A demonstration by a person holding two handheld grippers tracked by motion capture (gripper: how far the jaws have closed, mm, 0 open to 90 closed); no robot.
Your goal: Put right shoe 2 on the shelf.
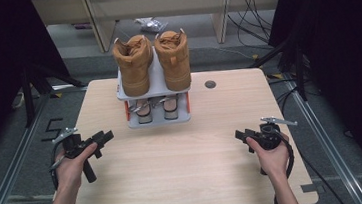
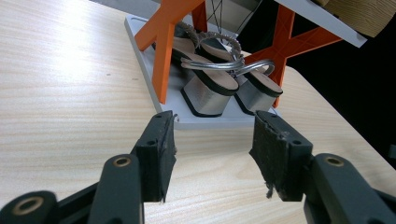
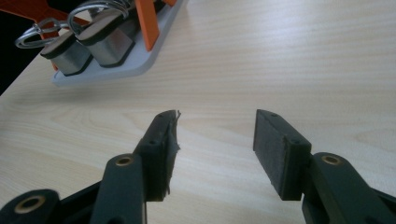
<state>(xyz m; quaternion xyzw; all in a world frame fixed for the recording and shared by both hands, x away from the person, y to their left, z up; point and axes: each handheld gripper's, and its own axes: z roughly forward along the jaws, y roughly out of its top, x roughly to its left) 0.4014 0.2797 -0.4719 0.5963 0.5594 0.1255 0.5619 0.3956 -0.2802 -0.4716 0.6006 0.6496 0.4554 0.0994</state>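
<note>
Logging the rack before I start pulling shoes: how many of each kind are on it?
Tan boots, top shelf: 2
Silver block-heel sandals, bottom shelf: 2
Total: 4 shoes on the rack

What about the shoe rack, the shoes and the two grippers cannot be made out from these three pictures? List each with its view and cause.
- Tan boots: toes hidden behind their own heels, high view.
- Silver heeled sandals: fronts hidden by the orange struts, left gripper view; cut off by the top edge in the right gripper view.
- Shoe rack: lower shelf shadowed by the upper one, high view.
- Left gripper, right gripper: jaws too small to judge, high view.
</note>
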